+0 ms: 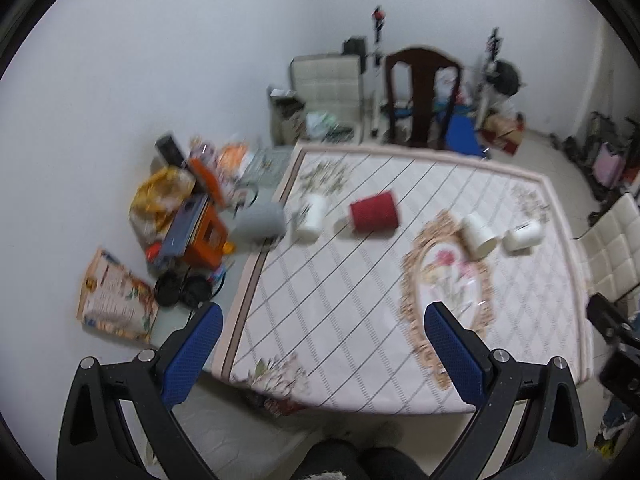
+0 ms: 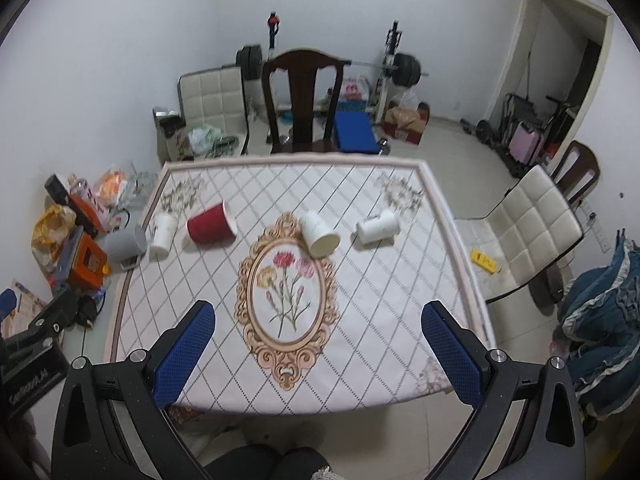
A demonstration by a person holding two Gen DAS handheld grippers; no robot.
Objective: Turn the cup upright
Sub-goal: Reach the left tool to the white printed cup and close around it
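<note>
Both grippers, left and right, hung wide open and empty above the table's near edge. Five cups lay tipped across the far half, among them a red cup. Righting one would need a side-on grip. A patterned tablecloth covered the table; a dark chair stood behind.

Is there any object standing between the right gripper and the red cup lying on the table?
Nothing visible blocks it. Between the open right gripper and the red cup, lying on its side, there is only bare tablecloth. The white cups lie to either side of that path.
</note>
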